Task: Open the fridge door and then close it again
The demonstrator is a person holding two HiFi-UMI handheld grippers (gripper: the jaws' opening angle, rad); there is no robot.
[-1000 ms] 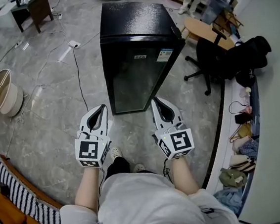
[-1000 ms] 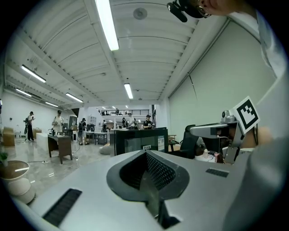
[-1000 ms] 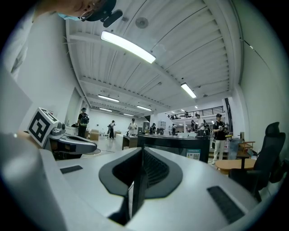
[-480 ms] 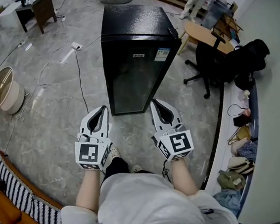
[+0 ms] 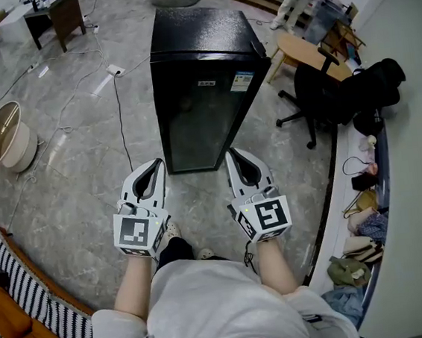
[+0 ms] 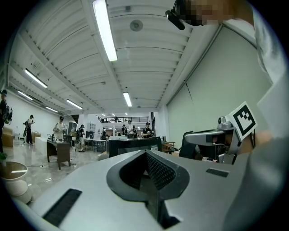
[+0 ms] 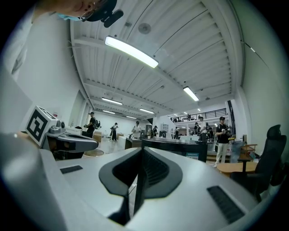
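A small black fridge (image 5: 202, 49) stands on the floor ahead of me, its dark glass door (image 5: 200, 120) closed and facing me. In the head view my left gripper (image 5: 158, 163) is held just short of the door's lower left corner, with its jaws shut on nothing. My right gripper (image 5: 231, 153) is level with it near the door's lower right corner, also shut and holding nothing. Both point at the fridge without touching it. In the left gripper view the fridge (image 6: 133, 145) shows just beyond the left gripper (image 6: 145, 153). In the right gripper view the fridge (image 7: 180, 148) lies past the right gripper (image 7: 142, 150).
A black office chair (image 5: 318, 92) and a wooden table (image 5: 301, 45) stand right of the fridge. A cable (image 5: 119, 114) runs over the floor at its left, past a round beige tub (image 5: 2, 140). Clutter lines the right ledge (image 5: 362, 216). A striped seat (image 5: 26, 296) is at my lower left.
Hardly anything: the view has shifted slightly, and both grippers stay shut side by side before the closed fridge door.
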